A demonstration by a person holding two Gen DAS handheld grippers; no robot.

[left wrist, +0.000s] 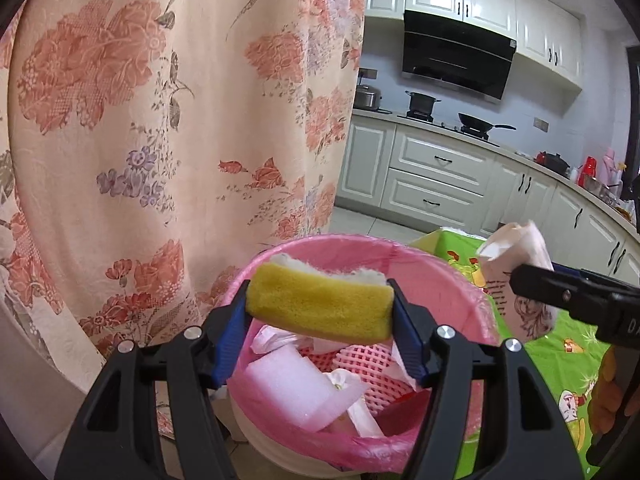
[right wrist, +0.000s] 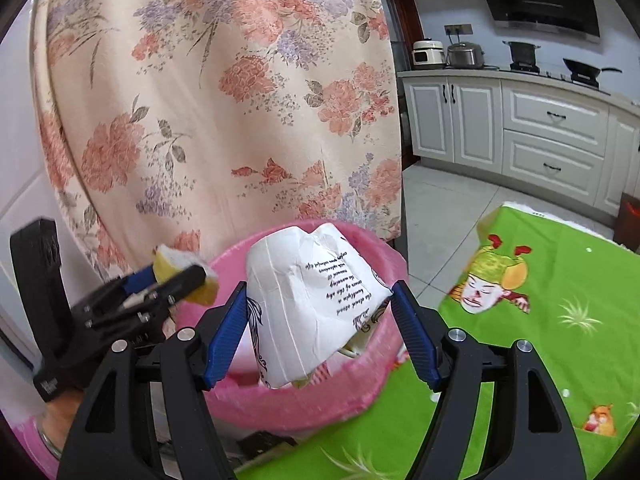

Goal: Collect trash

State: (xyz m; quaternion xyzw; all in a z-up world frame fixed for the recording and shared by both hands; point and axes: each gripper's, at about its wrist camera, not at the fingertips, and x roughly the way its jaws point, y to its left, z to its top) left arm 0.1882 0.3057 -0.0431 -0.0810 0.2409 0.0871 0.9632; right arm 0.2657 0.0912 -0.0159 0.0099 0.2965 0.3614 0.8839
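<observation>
Carrying both items to the pink bin (left wrist: 460, 280) off the tabletop's edge: left tool (left wrist: 320, 312) clamps the sponge (left wrist: 320, 304) over it, right tool (right wrist: 318, 312) clamps the crumpled paper cup (right wrist: 312, 304) at its rim. Next: release both.

The pink-lined round plastic bin (right wrist: 304, 396) is largely masked by the crumpled white printed paper cup (right wrist: 312, 300). The cup's small print is illegible. The green cartoon-printed tablecloth (right wrist: 560, 320) runs off frame.
</observation>
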